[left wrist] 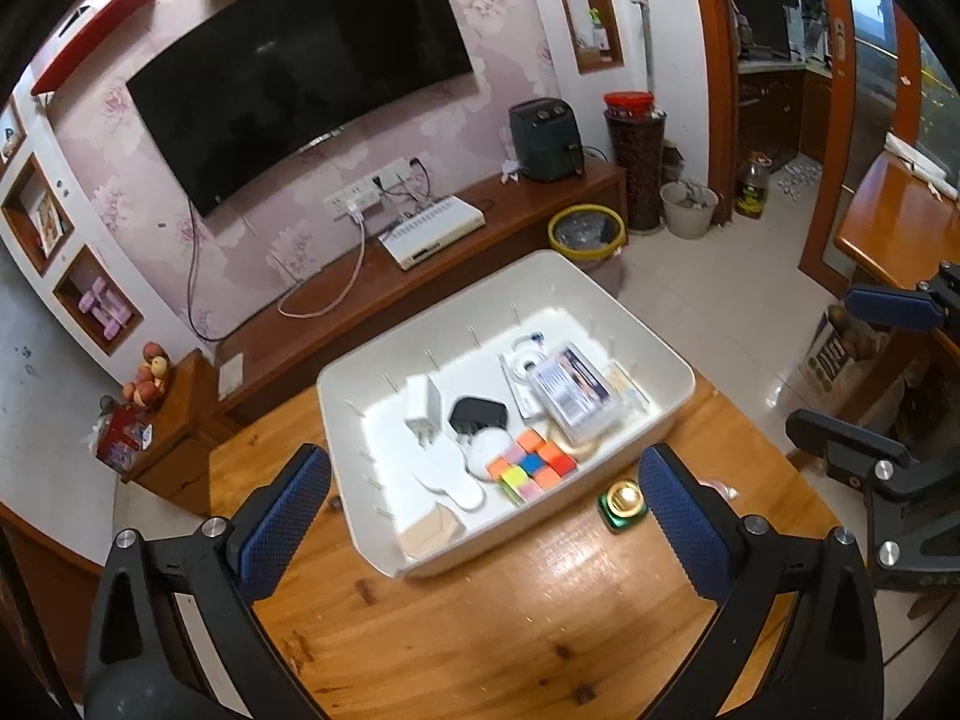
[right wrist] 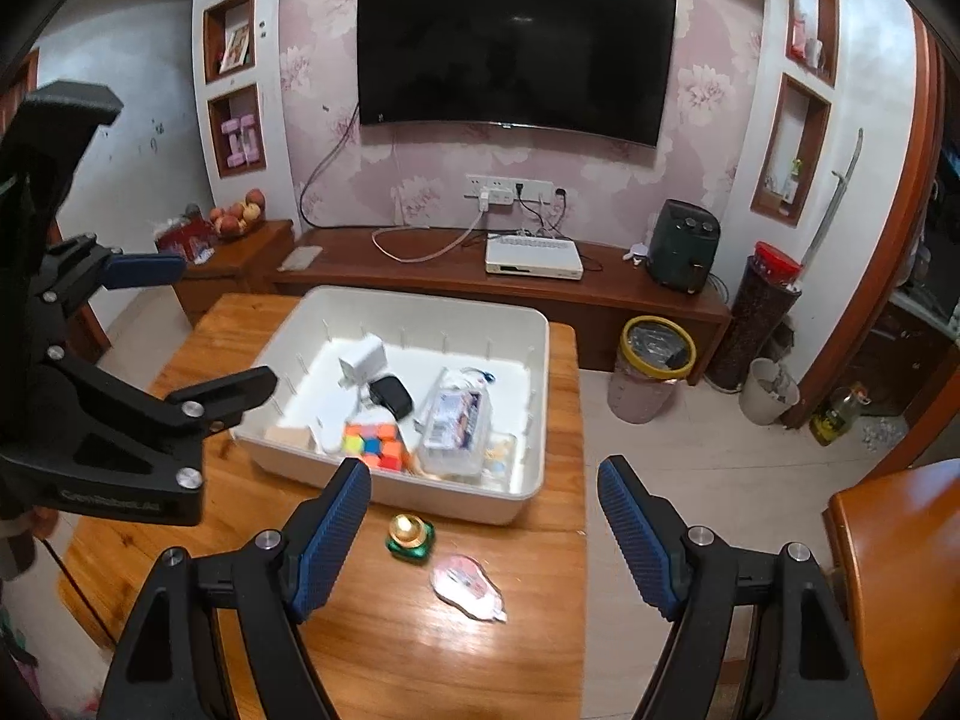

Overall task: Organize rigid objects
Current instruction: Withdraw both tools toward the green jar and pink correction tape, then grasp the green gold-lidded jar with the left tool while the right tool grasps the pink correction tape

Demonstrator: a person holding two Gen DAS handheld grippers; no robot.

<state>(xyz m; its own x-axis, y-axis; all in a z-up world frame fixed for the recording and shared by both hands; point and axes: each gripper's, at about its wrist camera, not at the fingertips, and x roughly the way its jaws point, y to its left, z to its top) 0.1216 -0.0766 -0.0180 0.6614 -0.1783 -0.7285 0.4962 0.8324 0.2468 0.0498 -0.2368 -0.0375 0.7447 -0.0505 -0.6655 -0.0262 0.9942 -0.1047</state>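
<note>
While both grippers hang above the table (right wrist: 384, 648), neither holds anything. Left gripper (left wrist: 485, 483): fingers spread wide, nothing between the pads (left wrist: 282, 516). Right gripper (right wrist: 485, 495): fingers likewise spread, empty.

The bin (left wrist: 654, 414) sits on the table toward the far side. Inside it: cube (left wrist: 533, 463) near the front wall; white charger (left wrist: 423, 405) and black charger (left wrist: 478, 414) side by side behind it; a white flat piece (left wrist: 453, 471) lying left of the cube; clear box (left wrist: 575, 393) to the right; a tan block (left wrist: 433, 531) in the front-left corner.

Still outside the bin, on the table: green jar (right wrist: 410, 535) with gold lid, just beside the bin's front wall, upright; pink packet (right wrist: 468, 588) lying flat, near the jar, apart from it. In the right wrist view both lie between the right fingertips.
</note>
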